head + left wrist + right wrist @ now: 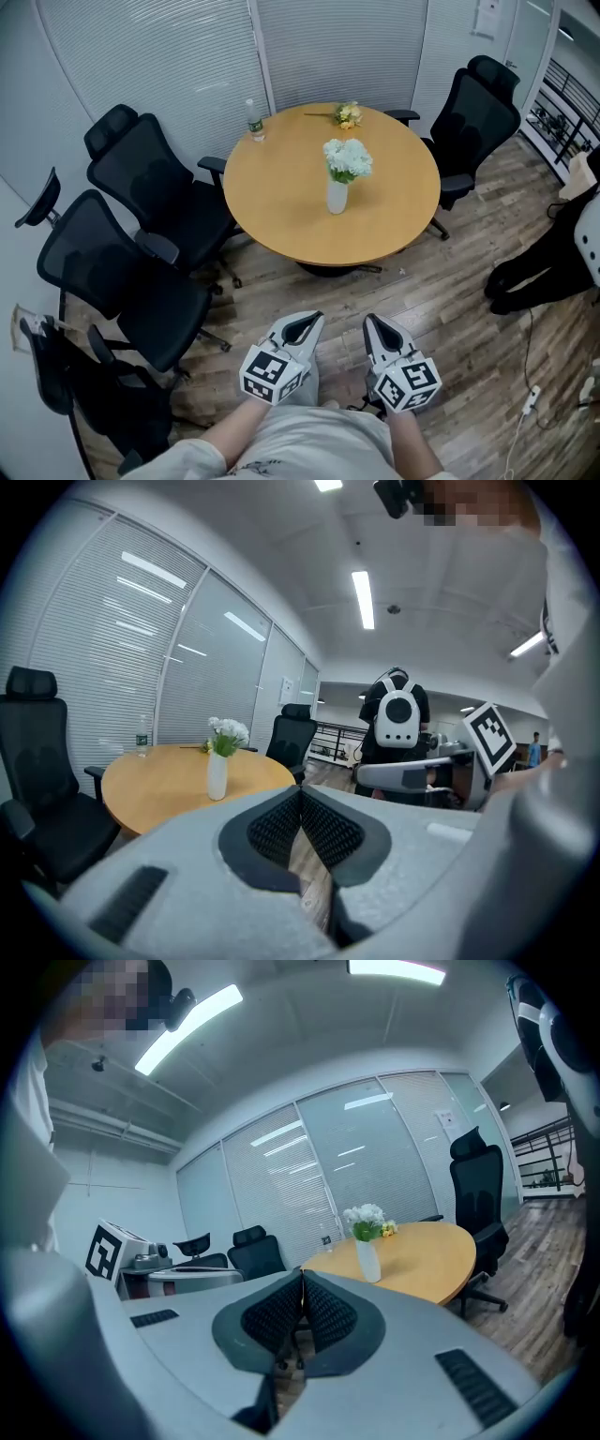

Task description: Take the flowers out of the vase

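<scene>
A white vase with white flowers stands upright near the middle of a round wooden table. A small yellow bunch lies at the table's far edge. Both grippers hang over the wooden floor, well short of the table. My left gripper and right gripper are shut with nothing between the jaws. The vase shows far off in the left gripper view, as does the vase in the right gripper view.
Two black office chairs stand left of the table and one chair at its right. A clear bottle is on the table's far left edge. A dark bag and a cable lie on the floor at right.
</scene>
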Demonstrator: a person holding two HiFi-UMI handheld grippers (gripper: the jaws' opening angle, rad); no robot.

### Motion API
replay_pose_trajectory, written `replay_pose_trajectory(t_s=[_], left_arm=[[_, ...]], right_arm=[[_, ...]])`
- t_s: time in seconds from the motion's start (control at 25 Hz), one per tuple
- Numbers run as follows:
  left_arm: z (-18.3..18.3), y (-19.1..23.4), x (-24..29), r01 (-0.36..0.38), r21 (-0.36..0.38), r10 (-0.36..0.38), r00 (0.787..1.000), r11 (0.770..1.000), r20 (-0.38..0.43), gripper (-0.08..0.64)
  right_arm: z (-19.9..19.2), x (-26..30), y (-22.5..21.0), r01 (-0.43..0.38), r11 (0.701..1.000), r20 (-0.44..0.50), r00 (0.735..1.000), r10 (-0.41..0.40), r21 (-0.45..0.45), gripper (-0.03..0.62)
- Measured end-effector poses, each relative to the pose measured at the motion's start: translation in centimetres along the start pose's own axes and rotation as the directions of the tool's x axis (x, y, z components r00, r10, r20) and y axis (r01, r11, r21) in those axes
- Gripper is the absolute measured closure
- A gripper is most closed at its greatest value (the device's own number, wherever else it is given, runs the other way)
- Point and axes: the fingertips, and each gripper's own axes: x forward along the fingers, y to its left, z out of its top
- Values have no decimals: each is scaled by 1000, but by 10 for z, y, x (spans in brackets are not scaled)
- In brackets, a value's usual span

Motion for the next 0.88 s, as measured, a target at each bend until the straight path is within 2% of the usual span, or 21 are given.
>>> replay_pose_trajectory(t_s=[0.2, 0.48, 0.68, 0.88], left_arm=[[11, 47, 54, 42, 3, -42, 999, 999, -7, 551], [53, 126, 120, 95, 41, -95, 995, 995, 4, 551], [77, 182, 155, 119, 53, -119, 993, 991, -5, 551], [97, 218, 175, 123, 68, -124, 992, 990, 14, 551]], right_arm=[[14, 57, -34, 29, 1000, -3, 1000, -29, -6, 584], [52, 149, -80, 62, 998, 29, 998, -62, -3, 584], [78, 207, -96, 75, 997, 47, 996, -75, -3, 584], [93, 244, -108, 93, 996, 47, 995, -93, -9, 584]])
